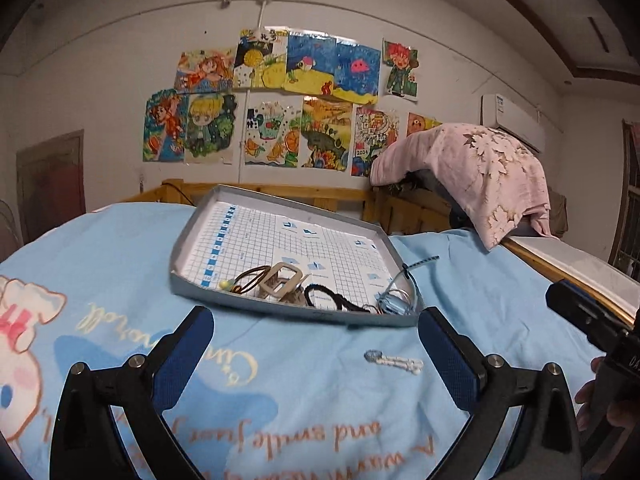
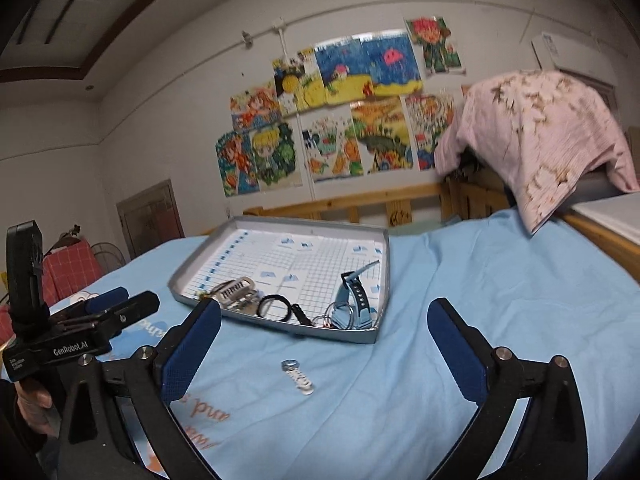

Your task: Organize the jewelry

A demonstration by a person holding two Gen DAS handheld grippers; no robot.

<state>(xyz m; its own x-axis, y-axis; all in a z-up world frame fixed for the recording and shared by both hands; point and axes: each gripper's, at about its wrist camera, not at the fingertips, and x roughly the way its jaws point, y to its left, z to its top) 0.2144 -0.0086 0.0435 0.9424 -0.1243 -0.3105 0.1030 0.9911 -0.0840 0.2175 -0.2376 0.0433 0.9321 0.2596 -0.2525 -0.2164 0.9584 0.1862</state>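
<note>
A grey tray (image 1: pixel 188 232) (image 2: pixel 384 256) with grid-printed paper lies on the blue bedsheet. Inside it are hair clips (image 1: pixel 282 280) (image 2: pixel 236 290), black hair ties (image 1: pixel 320 298) (image 2: pixel 274 306), rings and a blue watch (image 2: pixel 354 296) (image 1: pixel 390 304). A small silver-white hairpin (image 1: pixel 394 361) (image 2: pixel 298 376) lies on the sheet in front of the tray. My left gripper (image 1: pixel 316 354) is open and empty, with the hairpin just inside its right finger. My right gripper (image 2: pixel 322 354) is open and empty, the hairpin between its fingers. The left gripper also shows in the right wrist view (image 2: pixel 108 302).
A wooden bed rail (image 1: pixel 280 192) runs behind the tray. A pink pillow (image 1: pixel 472 168) (image 2: pixel 540 128) sits at the back right. Drawings cover the wall. The right gripper's body (image 1: pixel 592 320) is at the left view's right edge.
</note>
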